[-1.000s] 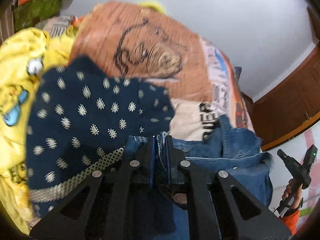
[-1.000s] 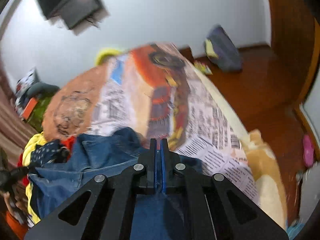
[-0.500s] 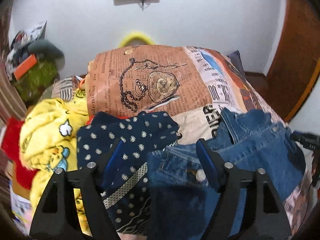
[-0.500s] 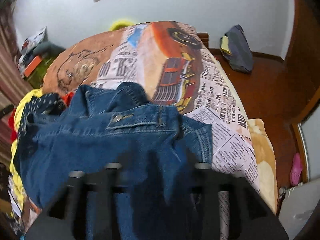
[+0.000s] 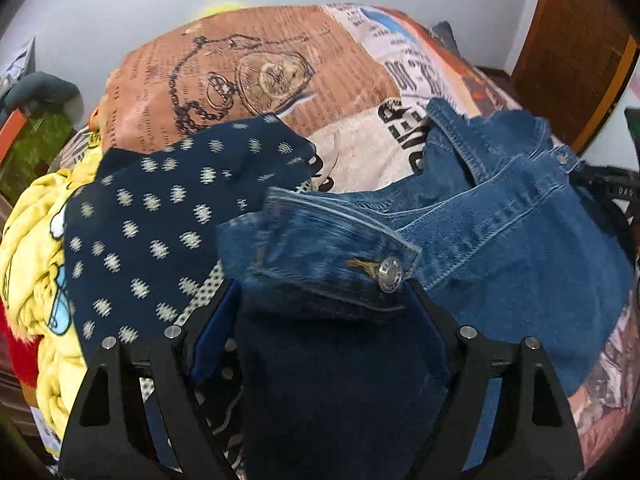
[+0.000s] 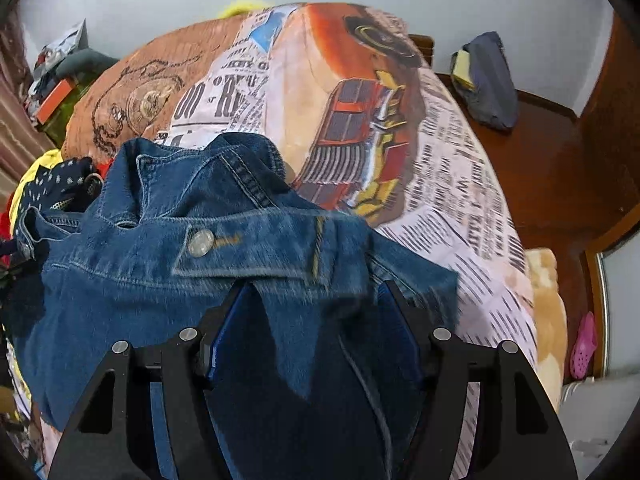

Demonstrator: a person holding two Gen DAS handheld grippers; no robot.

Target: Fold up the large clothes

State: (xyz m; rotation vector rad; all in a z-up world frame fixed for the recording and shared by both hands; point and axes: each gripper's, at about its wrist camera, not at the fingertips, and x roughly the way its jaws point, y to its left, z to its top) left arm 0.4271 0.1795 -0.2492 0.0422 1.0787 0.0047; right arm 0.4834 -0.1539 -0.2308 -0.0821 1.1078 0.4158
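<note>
Denim jacket (image 5: 500, 232) on printed bedspread (image 6: 440, 160), dotted navy garment (image 5: 160, 220) just beside

Blue denim jacket (image 5: 500, 240) with a silver button (image 5: 390, 274); navy cloth (image 5: 160, 216) with pale dots; yellow cartoon blanket (image 5: 36, 248); bedspread (image 6: 400, 128) in newspaper print, orange and red car.

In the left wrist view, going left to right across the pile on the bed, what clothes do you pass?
Yellow cartoon-print blanket → navy dotted garment → denim jacket, whose buttoned cuff hangs in front, between the open jaws of the left gripper.
</note>
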